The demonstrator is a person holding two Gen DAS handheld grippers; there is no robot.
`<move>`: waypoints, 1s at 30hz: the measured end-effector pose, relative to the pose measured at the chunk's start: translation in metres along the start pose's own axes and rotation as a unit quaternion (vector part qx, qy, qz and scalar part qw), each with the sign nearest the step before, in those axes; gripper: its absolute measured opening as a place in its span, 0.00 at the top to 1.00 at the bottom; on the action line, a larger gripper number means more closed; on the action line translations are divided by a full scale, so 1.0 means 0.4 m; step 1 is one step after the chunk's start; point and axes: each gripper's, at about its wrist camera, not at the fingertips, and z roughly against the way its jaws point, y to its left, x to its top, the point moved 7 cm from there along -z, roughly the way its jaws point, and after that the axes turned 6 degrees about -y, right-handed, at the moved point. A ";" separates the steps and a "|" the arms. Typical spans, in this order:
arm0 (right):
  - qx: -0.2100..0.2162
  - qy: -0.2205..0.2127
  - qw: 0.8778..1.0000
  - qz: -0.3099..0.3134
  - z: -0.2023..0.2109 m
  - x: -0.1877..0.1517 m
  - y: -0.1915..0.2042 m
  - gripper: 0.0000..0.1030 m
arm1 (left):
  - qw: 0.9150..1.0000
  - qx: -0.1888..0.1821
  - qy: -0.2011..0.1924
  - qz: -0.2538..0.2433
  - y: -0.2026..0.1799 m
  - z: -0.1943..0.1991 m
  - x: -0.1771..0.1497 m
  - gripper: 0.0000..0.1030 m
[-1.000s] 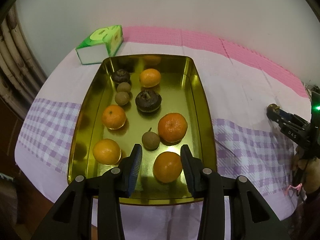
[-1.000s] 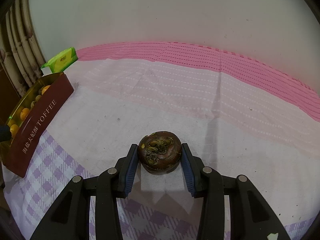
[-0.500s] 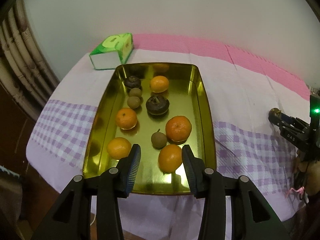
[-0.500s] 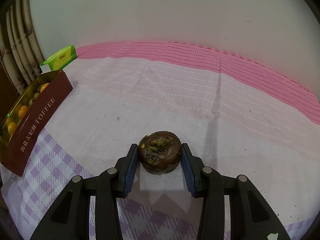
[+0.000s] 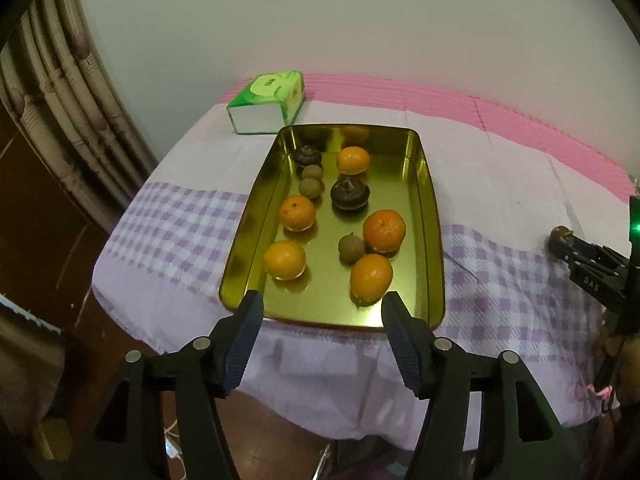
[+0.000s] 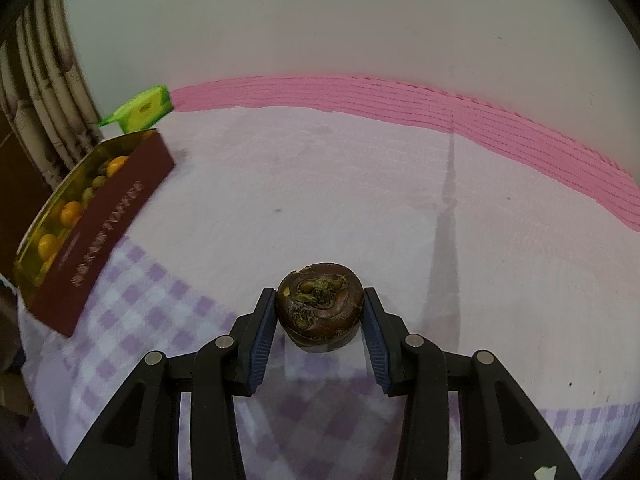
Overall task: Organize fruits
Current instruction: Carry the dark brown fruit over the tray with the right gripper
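A gold tin tray on the table holds several oranges, two dark mangosteens and small brown longans. My left gripper is open and empty, raised above the tray's near edge. My right gripper is shut on a dark brown mangosteen and holds it over the cloth, to the right of the tray. The right gripper also shows at the right edge of the left wrist view.
A green tissue box stands behind the tray near the wall. The cloth is white with a pink band at the back and purple checks in front. A curtain hangs at the left, past the table's edge.
My left gripper has pulled back and up from the tray and opened wider. My right gripper has turned a little with the mangosteen still held.
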 end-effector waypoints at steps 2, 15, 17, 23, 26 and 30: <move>0.007 -0.004 1.000 0.003 0.019 0.002 0.026 0.62 | 1.000 0.003 -0.004 0.000 0.004 0.009 -0.003 0.39; 0.068 -0.030 0.996 0.054 0.111 0.082 0.239 0.62 | 0.999 0.020 -0.005 0.027 0.063 -0.013 -0.019 0.35; 0.079 -0.032 0.994 0.063 0.117 0.093 0.277 0.62 | 0.999 0.030 -0.004 0.032 0.077 -0.023 -0.019 0.35; 0.112 -0.032 0.990 0.081 0.120 0.118 0.376 0.62 | 0.997 0.055 -0.008 0.052 0.120 -0.031 -0.014 0.35; 0.131 -0.027 0.987 0.085 0.117 0.126 0.417 0.62 | 0.995 0.078 -0.013 0.054 0.139 -0.029 -0.010 0.35; 0.150 -0.020 0.984 0.095 0.100 0.140 0.478 0.62 | 0.994 0.088 -0.015 0.058 0.156 -0.030 -0.008 0.35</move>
